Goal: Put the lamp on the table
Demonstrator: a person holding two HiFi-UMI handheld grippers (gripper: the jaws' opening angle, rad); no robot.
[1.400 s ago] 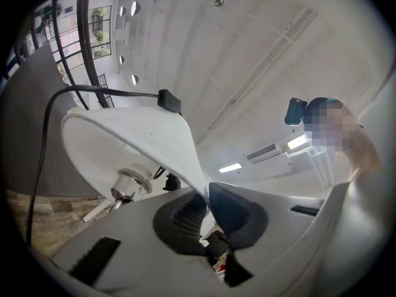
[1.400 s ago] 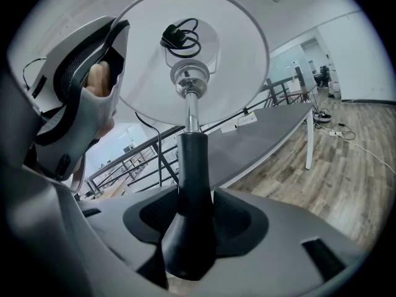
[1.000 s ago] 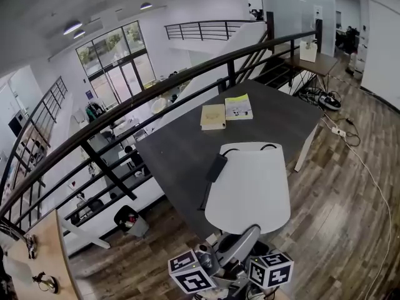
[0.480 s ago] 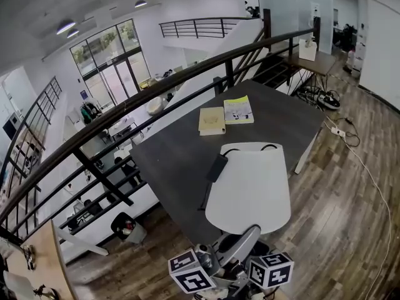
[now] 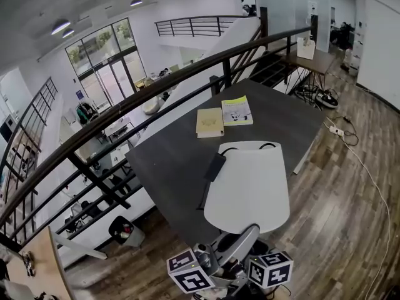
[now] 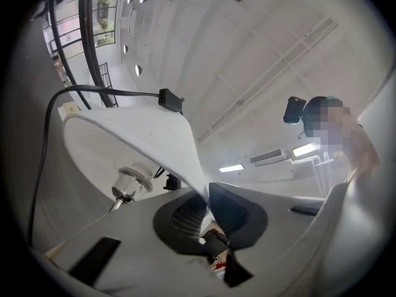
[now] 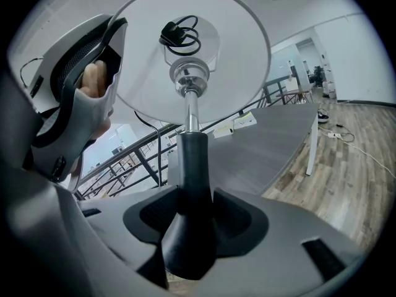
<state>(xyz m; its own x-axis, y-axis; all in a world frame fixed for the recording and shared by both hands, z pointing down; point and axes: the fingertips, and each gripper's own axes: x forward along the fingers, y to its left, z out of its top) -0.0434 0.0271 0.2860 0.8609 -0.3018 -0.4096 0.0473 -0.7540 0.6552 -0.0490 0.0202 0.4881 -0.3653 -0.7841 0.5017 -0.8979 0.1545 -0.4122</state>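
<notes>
- While both claws hold it, the lamp hangs in the air over the near edge of the bench, not set down on it.
- left claw: jaws nearly together, pinching the thin rim of the white shade, which passes between the dark pads.
- right claw: jaws closed around the black stem from both sides, with the stem running straight up between them.
- Right gripper view: the shade opens toward the camera, with a chrome socket at its centre above the stem.
- Same view, top left: the left claw sits at the shade's edge, with a fingertip of the person showing in its handle.
- Head view: the shade covers the near-right part of the bench, and both marker cubes sit below it at the bottom of the picture.
- Black cord with an inline switch runs along the shade's left side; cannot tell whether it touches the bench.
- Tan book and yellow-white booklet lie side by side near the bench's far edge, well apart from the lamp.
- Black railing runs just beyond the bench's far-left edge.
- Power strip and cables lie on the wood floor past the right corner.
</notes>
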